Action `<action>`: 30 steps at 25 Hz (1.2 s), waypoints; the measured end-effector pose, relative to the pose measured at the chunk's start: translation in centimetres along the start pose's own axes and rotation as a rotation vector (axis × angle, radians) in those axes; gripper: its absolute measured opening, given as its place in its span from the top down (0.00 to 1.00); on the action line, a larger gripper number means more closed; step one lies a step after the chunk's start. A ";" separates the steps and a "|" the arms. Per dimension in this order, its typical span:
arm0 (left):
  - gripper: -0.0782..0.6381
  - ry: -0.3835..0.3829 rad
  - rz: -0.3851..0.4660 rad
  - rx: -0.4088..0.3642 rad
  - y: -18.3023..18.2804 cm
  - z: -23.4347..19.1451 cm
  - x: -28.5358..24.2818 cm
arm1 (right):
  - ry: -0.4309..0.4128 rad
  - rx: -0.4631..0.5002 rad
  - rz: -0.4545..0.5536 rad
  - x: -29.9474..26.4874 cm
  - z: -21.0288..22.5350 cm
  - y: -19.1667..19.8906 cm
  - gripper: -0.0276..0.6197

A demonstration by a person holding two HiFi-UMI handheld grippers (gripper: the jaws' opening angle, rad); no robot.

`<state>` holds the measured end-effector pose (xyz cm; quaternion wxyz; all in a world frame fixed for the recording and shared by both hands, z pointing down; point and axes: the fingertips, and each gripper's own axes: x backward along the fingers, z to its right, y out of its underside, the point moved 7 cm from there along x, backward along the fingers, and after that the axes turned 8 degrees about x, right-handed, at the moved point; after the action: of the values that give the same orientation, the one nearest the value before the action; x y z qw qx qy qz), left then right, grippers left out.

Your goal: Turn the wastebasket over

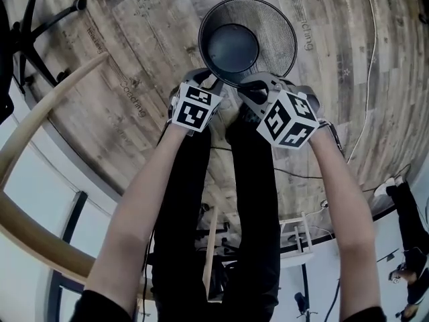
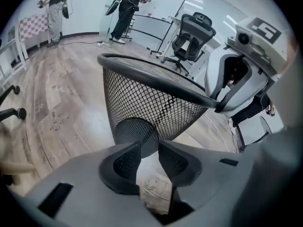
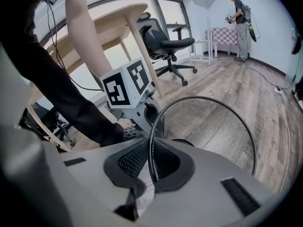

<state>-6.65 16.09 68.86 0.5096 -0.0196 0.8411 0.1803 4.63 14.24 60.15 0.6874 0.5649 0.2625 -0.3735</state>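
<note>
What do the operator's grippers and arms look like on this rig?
The left gripper and right gripper have light grey moulded shells with black textured jaw pads. Each carries a white cube with black square markers. Short black sleeves, forearms uncovered.

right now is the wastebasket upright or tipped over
Roughly upright, mouth up: the head view looks down into the wastebasket onto its solid base, and the left gripper view shows rim above base.

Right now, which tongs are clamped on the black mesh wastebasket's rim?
The right tongs: the rim of the round black mesh wastebasket sits pinched between them. The left tongs stand apart, gripping nothing.
</note>
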 end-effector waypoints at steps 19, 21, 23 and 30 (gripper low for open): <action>0.74 -0.030 0.000 0.081 2.8 -1.5 1.0 | -0.048 -0.037 -0.045 -3.7 -3.8 0.9 0.87; 0.74 -0.034 0.002 0.083 2.8 -1.7 1.1 | -0.046 -0.028 -0.065 -4.1 -4.0 1.2 0.87; 0.74 -0.036 0.005 0.091 2.9 -1.7 1.3 | -0.047 -0.019 -0.084 -4.4 -4.1 1.4 0.87; 0.74 -0.051 -0.015 0.117 2.8 -1.3 2.5 | -0.042 -0.085 -0.162 -4.8 -4.4 1.3 0.86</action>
<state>-9.56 18.64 67.97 0.5324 0.0087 0.8368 0.1273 3.15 19.65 63.66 0.6837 0.5043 0.3084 -0.4279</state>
